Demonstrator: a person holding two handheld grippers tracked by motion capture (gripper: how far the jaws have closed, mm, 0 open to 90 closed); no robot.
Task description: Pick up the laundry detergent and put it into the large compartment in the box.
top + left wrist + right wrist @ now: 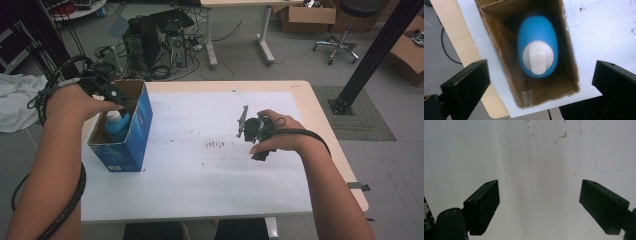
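Note:
A blue bottle (117,125) with a white cap stands upright inside a blue cardboard box (135,135) at the table's left edge. My left gripper (107,92) hovers over the box's open top. In the left gripper view its jaws (541,67) stand wide apart above the bottle (537,32), touching neither it nor the box wall (499,50). My right gripper (250,130) rests near the middle right of the white sheet (200,180). In the right gripper view it (540,195) is open, with only bare sheet (536,157) between its jaws.
The white sheet covers most of the wooden table (330,130) and carries dark smudges (215,145) near its middle. On the floor beyond are computer towers (165,40) with cables, a desk leg (265,37), a chair (345,40) and a black post (370,55).

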